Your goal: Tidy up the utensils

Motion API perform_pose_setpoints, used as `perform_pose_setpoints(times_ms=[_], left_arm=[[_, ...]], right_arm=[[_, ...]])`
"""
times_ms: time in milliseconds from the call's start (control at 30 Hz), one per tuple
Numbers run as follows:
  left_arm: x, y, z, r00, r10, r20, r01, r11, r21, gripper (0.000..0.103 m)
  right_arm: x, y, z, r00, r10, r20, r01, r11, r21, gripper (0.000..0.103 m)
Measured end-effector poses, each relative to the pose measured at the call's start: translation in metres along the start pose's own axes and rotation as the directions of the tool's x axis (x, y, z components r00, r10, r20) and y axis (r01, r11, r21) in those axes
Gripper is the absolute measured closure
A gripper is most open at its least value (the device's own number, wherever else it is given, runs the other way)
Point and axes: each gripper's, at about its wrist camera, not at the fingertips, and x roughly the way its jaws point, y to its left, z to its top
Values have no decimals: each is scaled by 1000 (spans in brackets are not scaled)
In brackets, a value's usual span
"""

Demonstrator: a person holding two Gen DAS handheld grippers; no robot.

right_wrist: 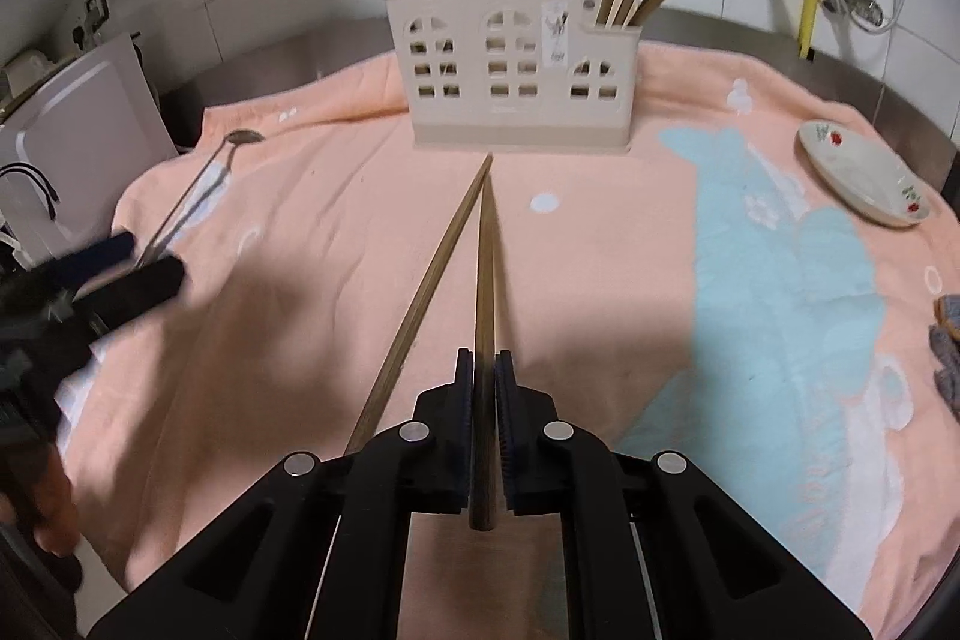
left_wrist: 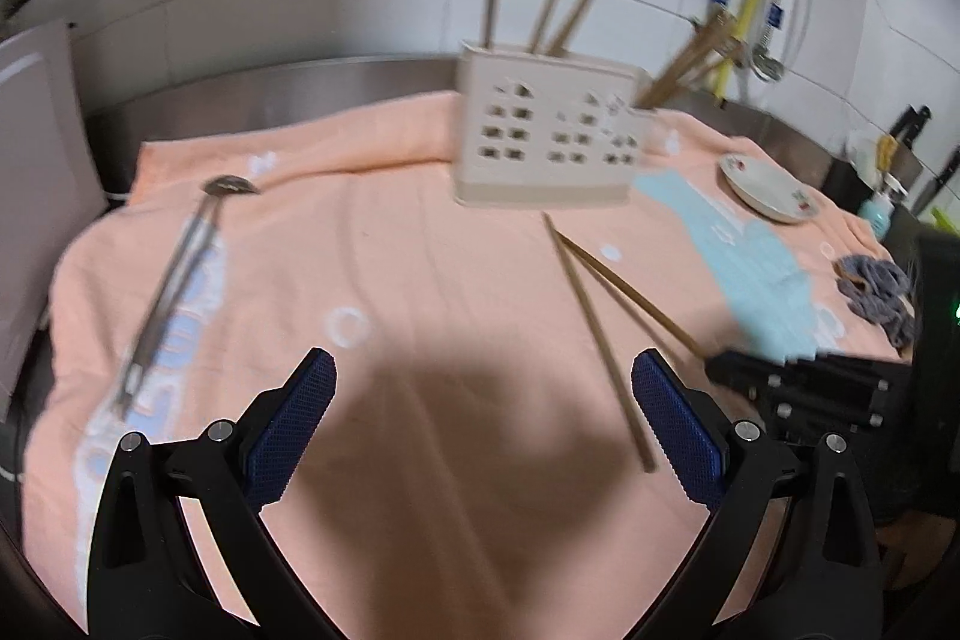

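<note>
My right gripper is shut on one brown chopstick, which points at the beige utensil holder. A second chopstick lies loose on the towel just left of it, and their far tips almost meet. Several chopsticks stand in the holder. A metal spoon lies on the towel at the left. My left gripper hangs open over bare towel, between the spoon and the loose chopstick, with nothing between its blue pads. The right gripper shows at the right edge of the left wrist view.
An orange towel with a light-blue print covers the steel counter. A small flowered plate sits at the right, with a grey cloth near it. A pale board leans at the left. Pipes and hoses run along the tiled wall.
</note>
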Motion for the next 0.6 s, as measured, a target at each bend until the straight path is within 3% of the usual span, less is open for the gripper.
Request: perform_pose_setpoints(times_ms=[233, 467, 600], left_arm=[[19, -30, -9, 997, -58, -45, 59, 998, 33, 7], [43, -46, -18, 981, -148, -126, 150, 989, 8, 39], [58, -57, -24, 973, -160, -168, 165, 986, 13, 57]], right_arm=[[-23, -14, 8, 998, 16, 63, -16, 1000, -4, 96], [-42, -25, 17, 993, 31, 117, -30, 999, -11, 96], [-48, -29, 21, 990, 39, 136, -37, 999, -17, 96]])
